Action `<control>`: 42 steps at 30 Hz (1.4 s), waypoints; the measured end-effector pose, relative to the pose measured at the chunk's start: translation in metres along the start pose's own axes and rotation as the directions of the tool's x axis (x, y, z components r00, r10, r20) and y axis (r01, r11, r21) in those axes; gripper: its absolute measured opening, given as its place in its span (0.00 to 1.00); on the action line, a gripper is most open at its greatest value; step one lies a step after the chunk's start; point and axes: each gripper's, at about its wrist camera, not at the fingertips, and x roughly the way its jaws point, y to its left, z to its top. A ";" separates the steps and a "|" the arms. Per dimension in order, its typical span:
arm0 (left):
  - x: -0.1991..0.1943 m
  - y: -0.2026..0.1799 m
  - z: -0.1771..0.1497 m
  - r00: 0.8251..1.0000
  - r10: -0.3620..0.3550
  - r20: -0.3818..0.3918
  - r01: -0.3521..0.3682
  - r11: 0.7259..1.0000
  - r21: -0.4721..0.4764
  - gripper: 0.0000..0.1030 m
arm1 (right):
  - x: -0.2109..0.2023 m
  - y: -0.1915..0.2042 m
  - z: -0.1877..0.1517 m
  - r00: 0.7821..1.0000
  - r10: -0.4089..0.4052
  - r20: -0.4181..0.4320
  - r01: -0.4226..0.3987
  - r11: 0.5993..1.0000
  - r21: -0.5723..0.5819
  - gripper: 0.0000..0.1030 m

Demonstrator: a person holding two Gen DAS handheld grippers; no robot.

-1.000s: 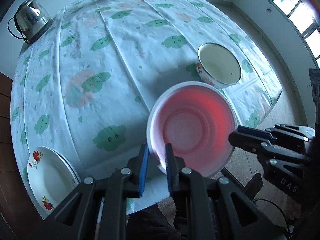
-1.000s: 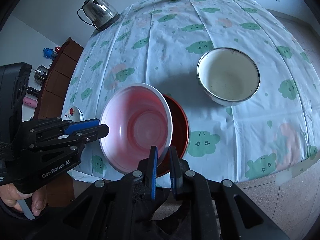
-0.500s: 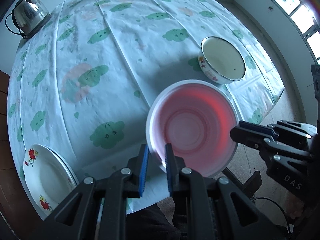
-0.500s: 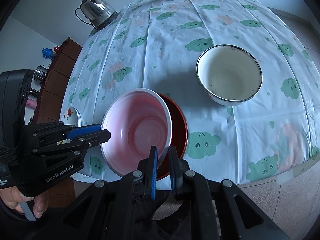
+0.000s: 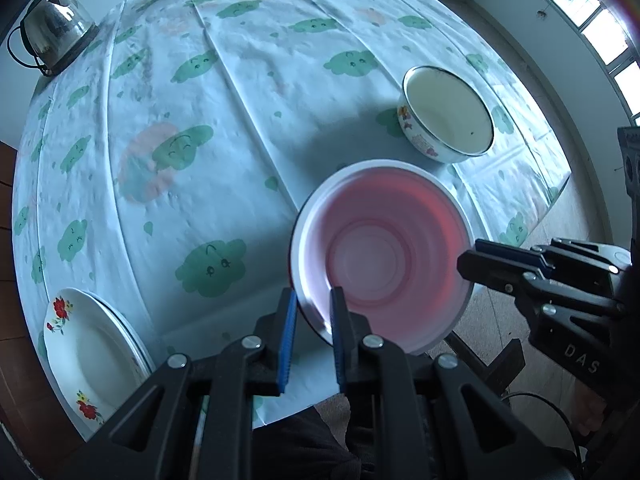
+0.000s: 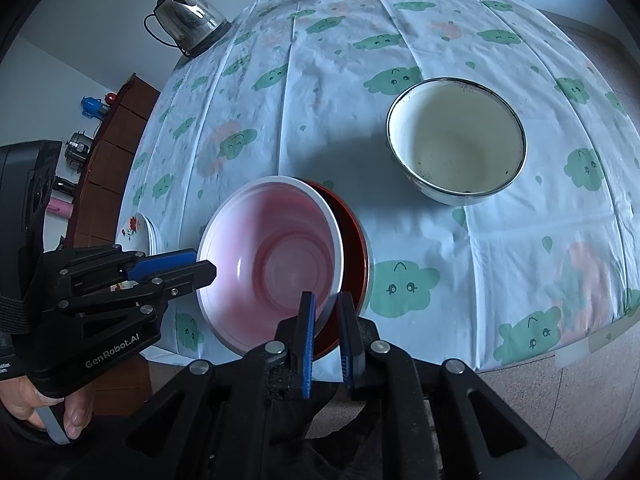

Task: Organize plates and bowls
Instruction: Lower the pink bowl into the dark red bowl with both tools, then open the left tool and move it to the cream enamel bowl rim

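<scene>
A counter (image 5: pixel 248 92) draped in a cloud-print cloth spread ahead of both tools. A cream enamel bowl (image 6: pixel 456 140) sat well beyond the right hand-held gripper (image 6: pixel 325 320), and a stack of floral plates (image 5: pixel 80 344) lay off to the left hand-held gripper's (image 5: pixel 313 312) near left. Between the two tools hung a thin white-and-pink bowl (image 5: pixel 380 260), nested with a red bowl (image 6: pixel 354 240). Each tool stood narrow, pinching a bowl rim: the left on the white, the right apparently on the red. The bowls looked light, slightly flexible plastic; the smooth rim, the only handhold, seemed liable to slip
</scene>
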 end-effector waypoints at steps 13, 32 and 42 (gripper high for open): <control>0.007 0.000 -0.002 1.000 -0.005 -0.013 0.005 1.000 -0.006 0.14 | 0.004 -0.002 -0.002 1.000 0.000 0.008 0.000 1.000 0.006 0.12; -0.002 0.000 0.005 1.000 0.004 0.021 -0.004 1.000 0.018 0.27 | 0.004 -0.004 0.002 1.000 0.008 0.023 -0.008 1.000 0.013 0.14; -0.008 0.003 0.006 0.999 0.004 0.050 -0.004 1.000 0.000 0.40 | -0.008 -0.009 0.000 0.998 -0.020 0.061 0.020 1.000 0.012 0.53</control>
